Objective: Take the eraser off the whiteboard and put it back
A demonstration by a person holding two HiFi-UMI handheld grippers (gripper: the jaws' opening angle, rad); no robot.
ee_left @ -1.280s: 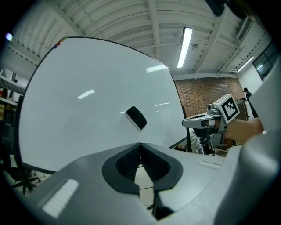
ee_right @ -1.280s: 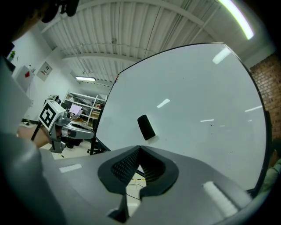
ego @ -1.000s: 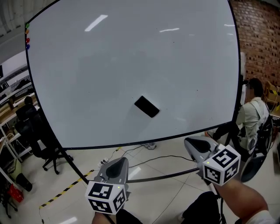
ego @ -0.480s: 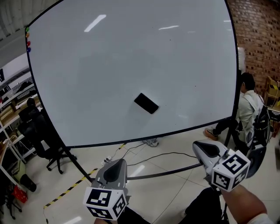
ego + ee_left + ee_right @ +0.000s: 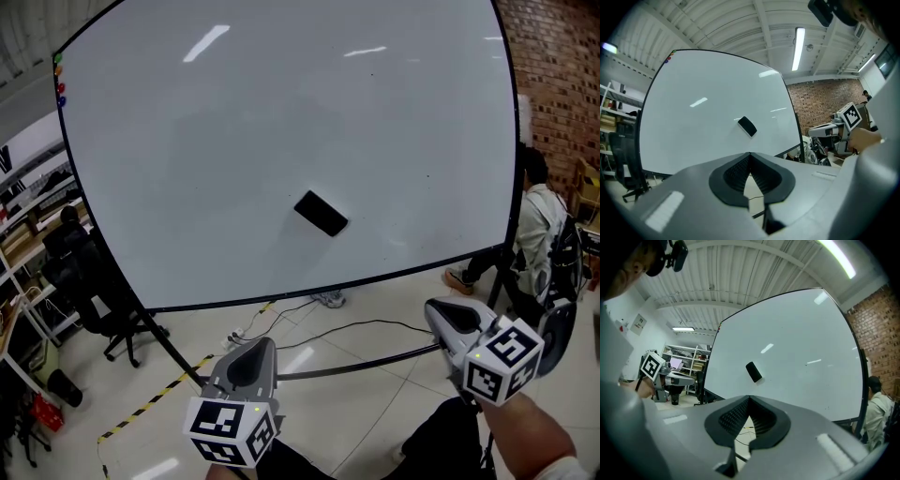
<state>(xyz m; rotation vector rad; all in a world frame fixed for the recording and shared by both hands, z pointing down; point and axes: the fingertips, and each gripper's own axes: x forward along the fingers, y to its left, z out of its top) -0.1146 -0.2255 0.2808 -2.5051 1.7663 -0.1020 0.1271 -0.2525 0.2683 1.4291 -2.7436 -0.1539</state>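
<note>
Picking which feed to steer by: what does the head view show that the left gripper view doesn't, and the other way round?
Head view only: the striped floor tape and the marker cube on the left gripper. Left gripper view only: the ceiling light, and that gripper's jaws closed together on nothing. Both: the whiteboard, the black eraser stuck on it, and the right gripper.
</note>
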